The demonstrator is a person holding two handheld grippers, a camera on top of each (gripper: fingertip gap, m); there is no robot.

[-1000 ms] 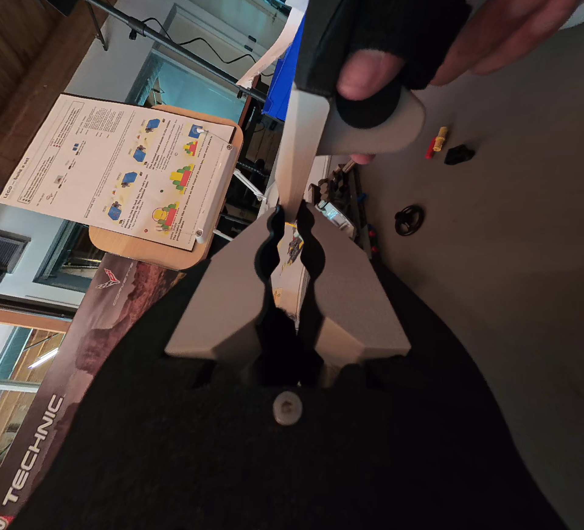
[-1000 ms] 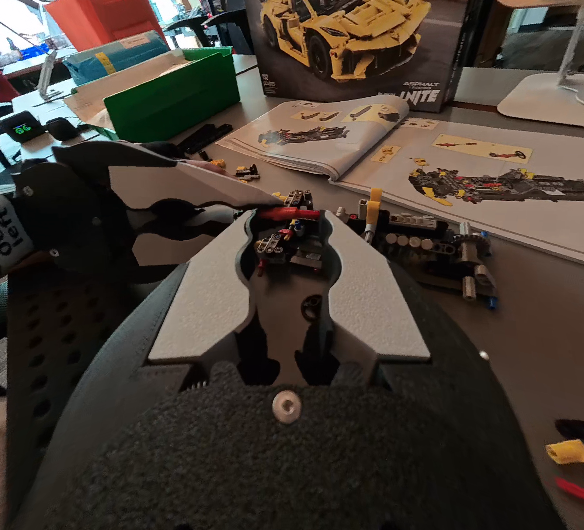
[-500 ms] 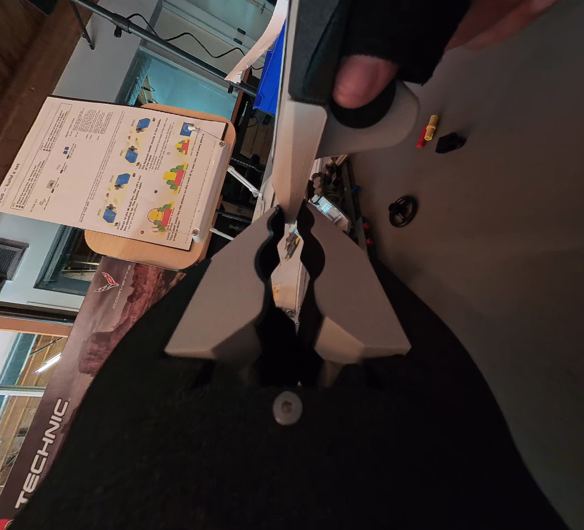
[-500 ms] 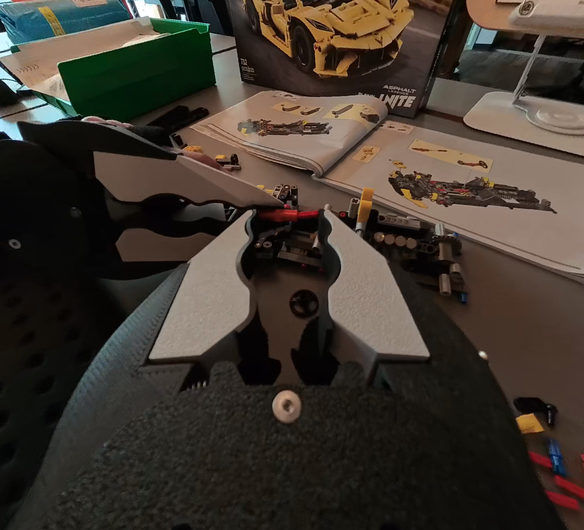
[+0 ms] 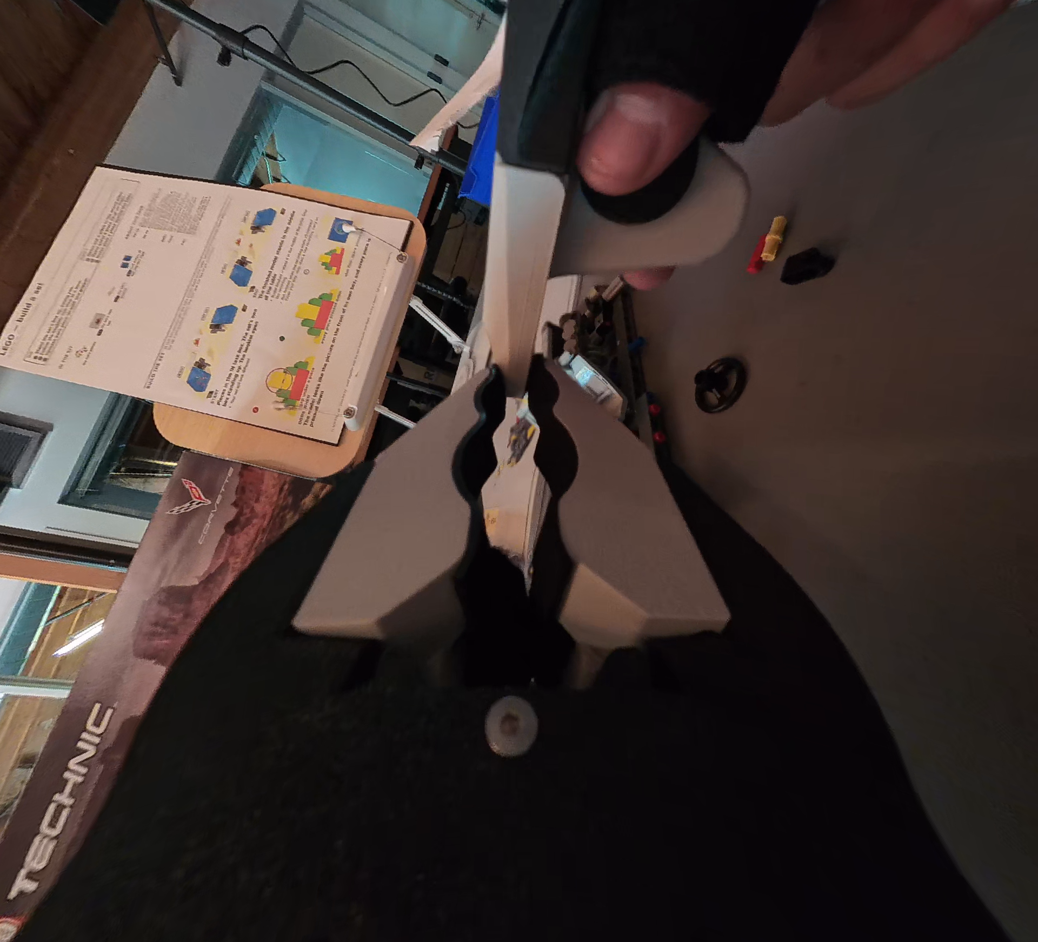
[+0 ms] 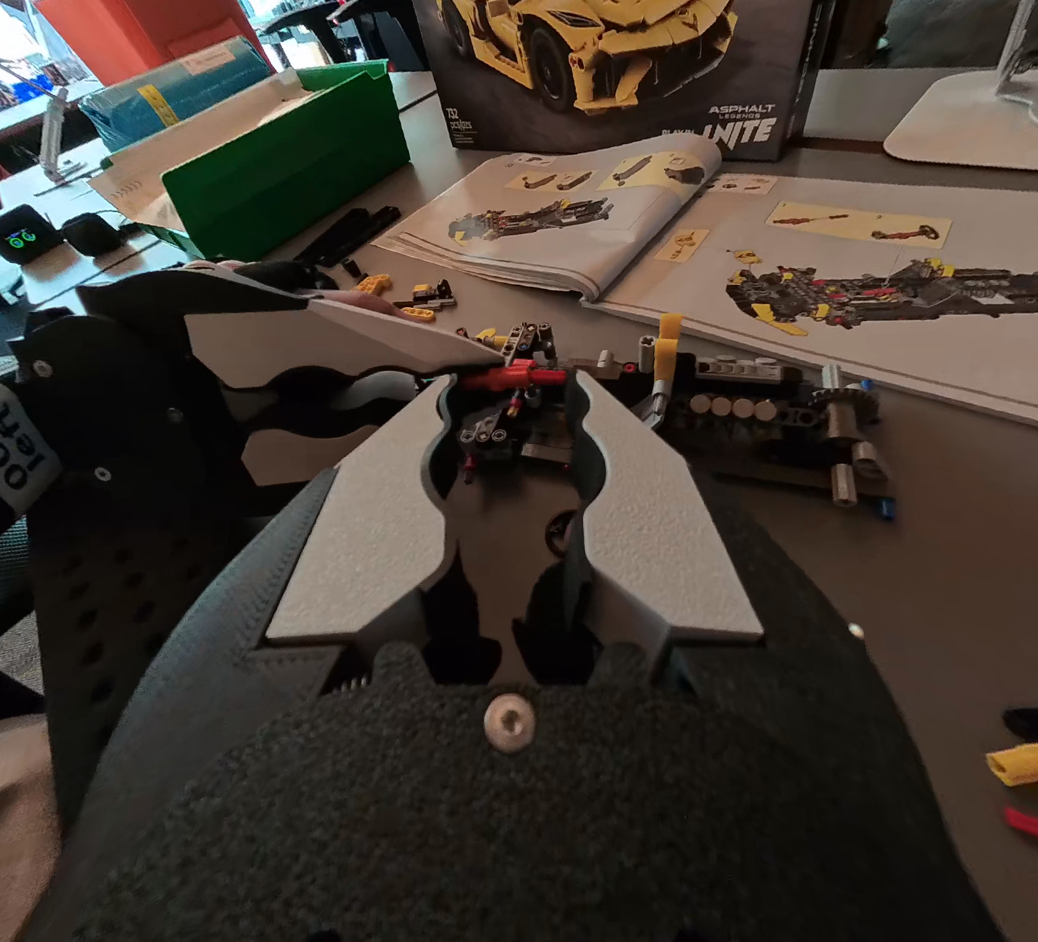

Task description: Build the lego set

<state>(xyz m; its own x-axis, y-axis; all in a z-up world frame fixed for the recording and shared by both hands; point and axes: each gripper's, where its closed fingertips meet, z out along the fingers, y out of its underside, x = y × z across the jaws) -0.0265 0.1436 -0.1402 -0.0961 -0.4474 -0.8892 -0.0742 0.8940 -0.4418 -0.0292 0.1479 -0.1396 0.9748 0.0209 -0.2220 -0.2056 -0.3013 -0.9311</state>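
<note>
A small red pin piece (image 6: 514, 378) lies crosswise between the tips of my right gripper (image 6: 514, 381), which is shut on it, just above the front end of the half-built black chassis (image 6: 758, 409). My left gripper (image 6: 477, 373) comes in from the left. Its jaws are almost together and its tips are at the left end of the red piece. In the left wrist view the left gripper (image 5: 514, 375) shows only a narrow gap. One finger (image 5: 522, 269) of the right gripper hangs edge-on just beyond it. The red piece is hidden there.
An open instruction booklet (image 6: 618, 218) and the car set's box (image 6: 618, 16) lie behind the chassis, and a green bin (image 6: 292, 173) stands at the back left. Loose pieces include yellow ones (image 6: 418, 314), a black steering wheel (image 5: 720, 384), a red-yellow pin (image 5: 766, 243) and a black part (image 5: 806, 266). A printed sheet on a stand (image 5: 213, 297) is at the right. My two grippers' fingertips are within a few centimetres of each other.
Both grippers have shifted a little together over the chassis, so the background swings in both views. The red piece stays between the right tips and neither jaw has changed.
</note>
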